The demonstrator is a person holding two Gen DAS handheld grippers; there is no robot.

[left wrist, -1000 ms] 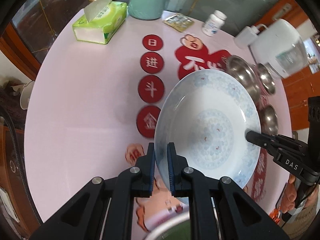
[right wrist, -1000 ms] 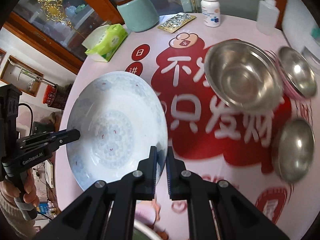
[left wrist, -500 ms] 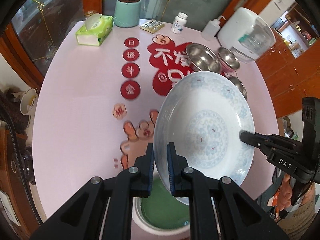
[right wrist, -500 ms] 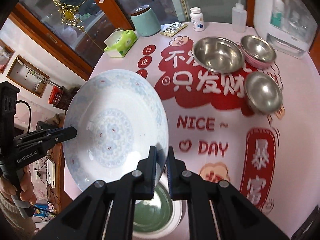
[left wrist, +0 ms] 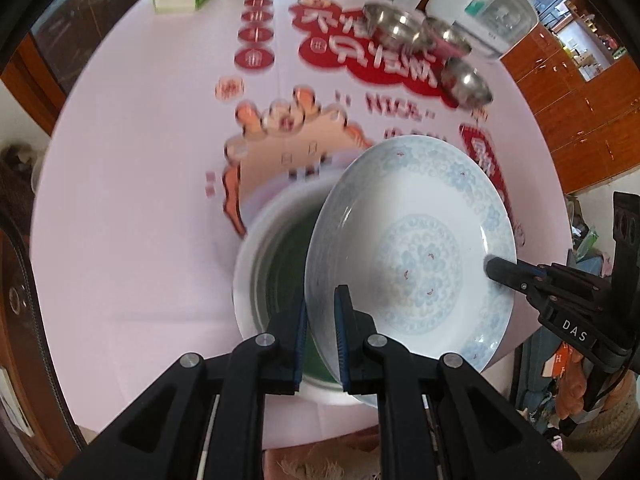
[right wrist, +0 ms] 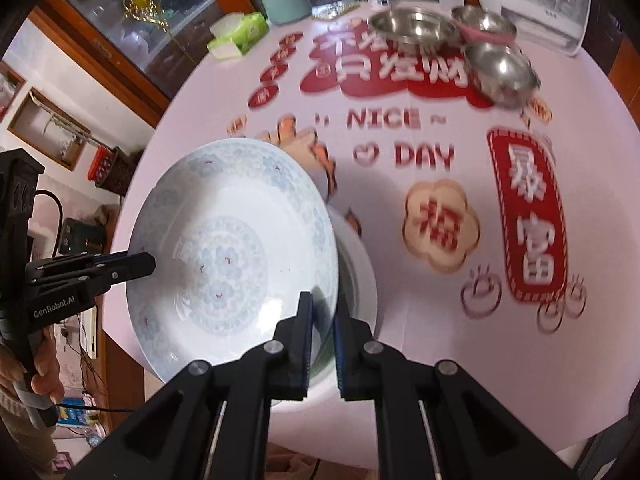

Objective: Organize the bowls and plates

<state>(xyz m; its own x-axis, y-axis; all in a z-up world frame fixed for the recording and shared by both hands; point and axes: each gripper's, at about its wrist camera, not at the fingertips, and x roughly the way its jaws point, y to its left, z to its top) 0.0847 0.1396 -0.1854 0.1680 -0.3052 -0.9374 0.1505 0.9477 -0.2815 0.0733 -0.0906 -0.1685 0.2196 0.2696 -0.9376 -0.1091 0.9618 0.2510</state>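
round pink printed table (left wrist: 120, 200) w/ green-centred white plate (left wrist: 256, 280) near its front edge, glossy blue-patterned plate (left wrist: 408, 256) held tilted just above it, prob for stacking, opposite rims pinched by left gripper (left wrist: 320, 336) & right gripper (right wrist: 322, 340), steel bowls (right wrist: 500, 72) grouped far back.
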